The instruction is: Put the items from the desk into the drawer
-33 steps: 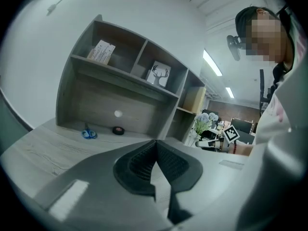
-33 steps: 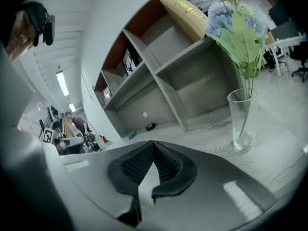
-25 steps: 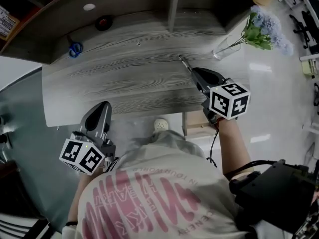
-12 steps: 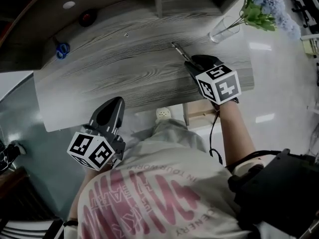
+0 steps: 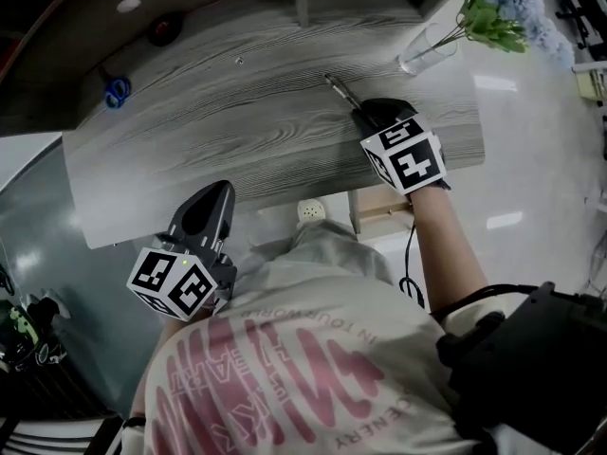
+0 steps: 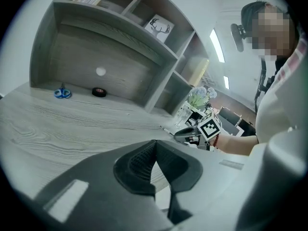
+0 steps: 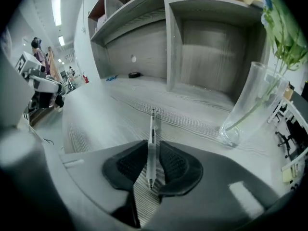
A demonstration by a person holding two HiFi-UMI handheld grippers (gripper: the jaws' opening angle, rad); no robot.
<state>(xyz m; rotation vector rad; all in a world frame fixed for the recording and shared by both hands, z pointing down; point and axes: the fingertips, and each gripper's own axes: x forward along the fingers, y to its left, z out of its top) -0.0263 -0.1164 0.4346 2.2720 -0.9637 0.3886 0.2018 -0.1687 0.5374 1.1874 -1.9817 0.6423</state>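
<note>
Toward the worktop's (image 5: 237, 140) right edge, the fingers (image 7: 126, 166) of your right gripper (image 7: 153, 170) have just been closing onto the pen (image 7: 152, 138), your left gripper (image 6: 154, 146) hangs pressed together and empty, and the scissors (image 5: 117, 92) and black roll (image 5: 164, 32) wait at the back left, so nothing looks stowed yet.

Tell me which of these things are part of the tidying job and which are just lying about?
Part of the job: pen, gripped by the right gripper, whose jaws have just been closing; blue scissors and black tape roll, probably, since both lie on the desk.
Just lying about: glass vase of flowers, likely decoration; deer picture, off the desk.
</note>
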